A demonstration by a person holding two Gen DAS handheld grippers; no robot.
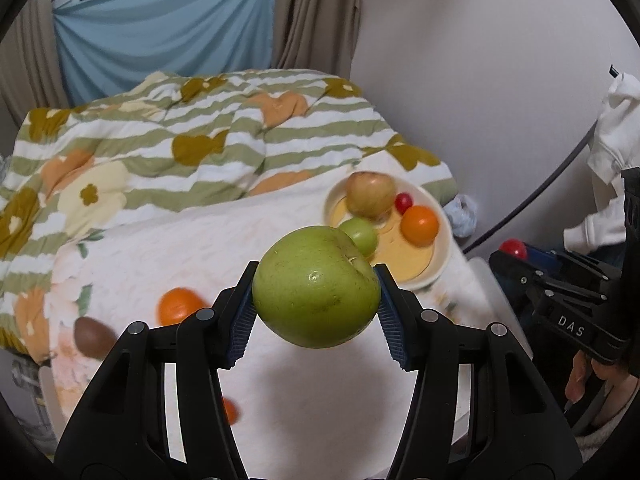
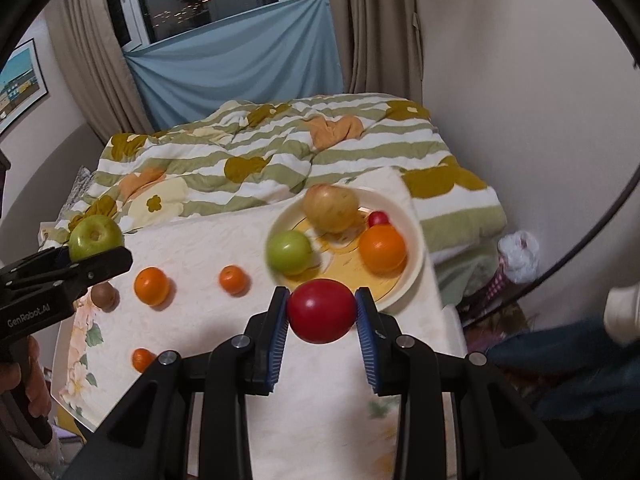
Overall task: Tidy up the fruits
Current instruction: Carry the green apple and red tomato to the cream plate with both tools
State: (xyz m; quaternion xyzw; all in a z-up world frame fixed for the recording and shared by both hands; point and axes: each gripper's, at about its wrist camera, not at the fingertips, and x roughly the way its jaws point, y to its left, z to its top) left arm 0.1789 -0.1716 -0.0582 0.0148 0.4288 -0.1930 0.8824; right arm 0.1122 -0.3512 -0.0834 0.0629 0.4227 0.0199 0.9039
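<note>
My left gripper (image 1: 316, 300) is squeezed tight on a big green apple (image 1: 316, 286), with one blue pad on each side of it. The apple is up in the air, above the white cloth with flowers (image 1: 180, 248) that lies on the bed. My right gripper (image 2: 322, 314) is squeezed on a round red fruit (image 2: 322, 311), held up just in front of the plate (image 2: 416, 240). The pale plate sits on the far right part of the cloth. In it I see a yellow-brown apple (image 2: 331, 207) at the back, a small green apple (image 2: 289, 252) on the left, an orange (image 2: 382, 249) on the right, and a tiny red fruit (image 2: 378, 218) behind the orange. More fruit lies on the cloth to the left of the plate: a bigger orange (image 2: 151, 285), a smaller orange (image 2: 232, 279), a brown kiwi (image 2: 103, 295) and one little orange (image 2: 142, 359) close to me. Behind the cloth there is a striped blanket (image 2: 280, 152) with flower shapes on it.
</note>
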